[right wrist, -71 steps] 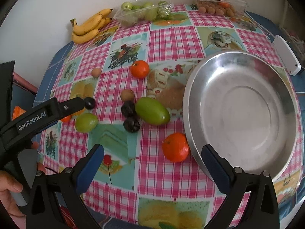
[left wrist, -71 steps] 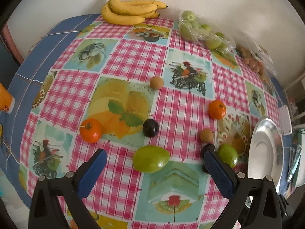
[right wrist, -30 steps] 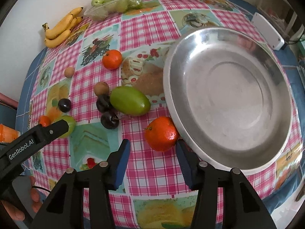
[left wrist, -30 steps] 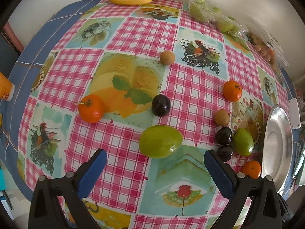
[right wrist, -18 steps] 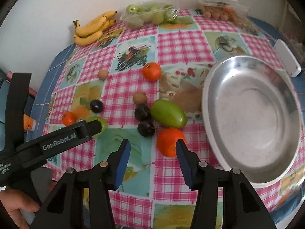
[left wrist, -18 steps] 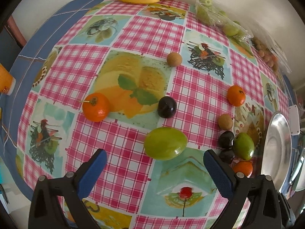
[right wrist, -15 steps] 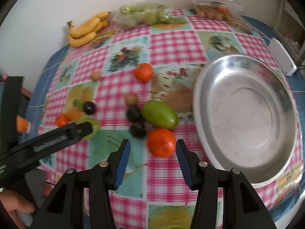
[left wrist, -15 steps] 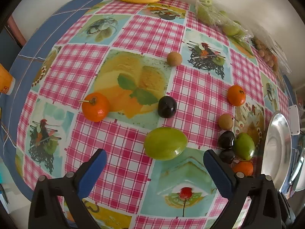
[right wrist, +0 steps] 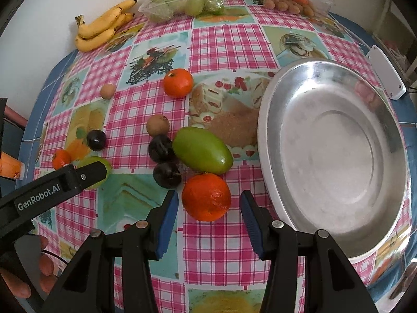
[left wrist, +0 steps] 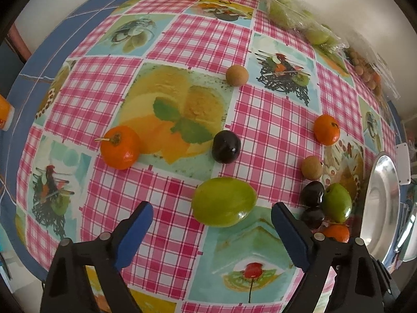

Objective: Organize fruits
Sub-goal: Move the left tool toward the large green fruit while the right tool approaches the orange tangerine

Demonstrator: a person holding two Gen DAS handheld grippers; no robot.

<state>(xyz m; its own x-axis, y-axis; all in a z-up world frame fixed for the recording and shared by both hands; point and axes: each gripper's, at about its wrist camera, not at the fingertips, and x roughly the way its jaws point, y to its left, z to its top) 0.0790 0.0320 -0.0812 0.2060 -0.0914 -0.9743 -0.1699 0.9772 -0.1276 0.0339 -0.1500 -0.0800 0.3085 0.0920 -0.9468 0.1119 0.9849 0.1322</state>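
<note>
Counting the loose fruit on the checked tablecloth (right wrist: 221, 41): three oranges, two green mangoes, three dark plums and two small brown fruits. At the far edge sit one bunch of bananas (right wrist: 101, 30), one bag of green fruit (right wrist: 182, 4) and one clear box of small brown fruit (right wrist: 294, 1). One steel plate (right wrist: 336, 154) lies at the right, with nothing in it. The right gripper (right wrist: 209, 212) stands part open, its blue pads either side of the nearest orange (right wrist: 206, 197) without touching it; that orange rests just beside the plate's rim. The left gripper (left wrist: 211, 220) has wide jaws that are closing, with the nearer green mango (left wrist: 224, 202) just ahead of its tips, untouched.
</note>
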